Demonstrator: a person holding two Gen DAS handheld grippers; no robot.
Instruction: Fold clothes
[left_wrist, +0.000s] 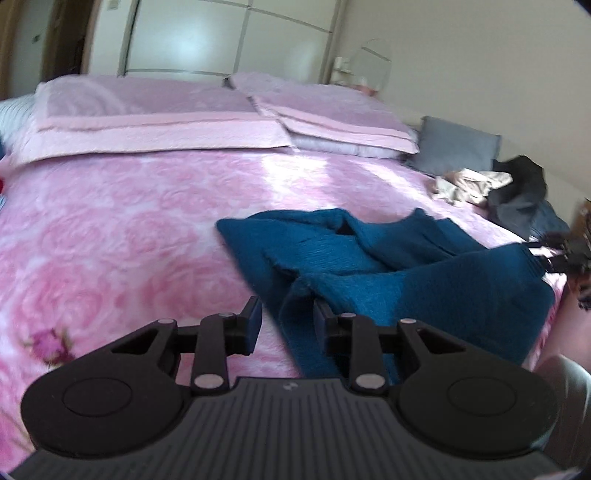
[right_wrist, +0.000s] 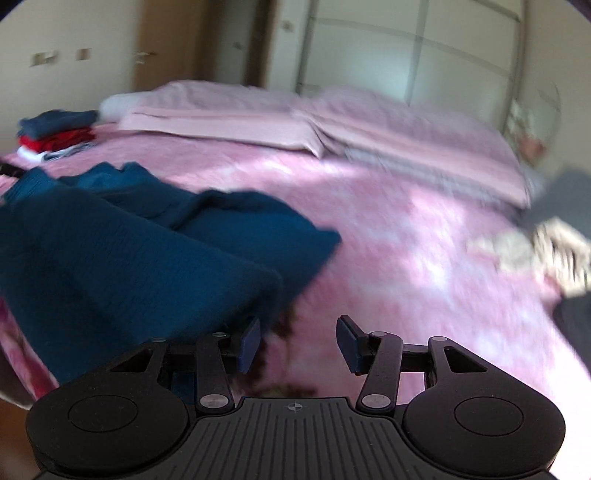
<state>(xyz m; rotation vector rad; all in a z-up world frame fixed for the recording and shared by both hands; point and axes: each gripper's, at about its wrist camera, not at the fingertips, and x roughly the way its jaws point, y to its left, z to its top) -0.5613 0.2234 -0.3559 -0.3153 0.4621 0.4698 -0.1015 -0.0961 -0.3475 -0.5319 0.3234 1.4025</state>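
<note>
A teal knit sweater (left_wrist: 424, 269) is lying rumpled on the pink rose-patterned bed (left_wrist: 110, 229), its folds bunching toward the near edge. My left gripper (left_wrist: 286, 321) is holding its jaws apart around a hanging strip of the knit, not pinching it; my right gripper (right_wrist: 297, 341) is hovering released just beside the sweater (blurry there). Pink pillows (left_wrist: 155, 122) and wardrobe doors (left_wrist: 229, 33) are sitting beyond, loose clothes (left_wrist: 480, 184) piled nearby.
</note>
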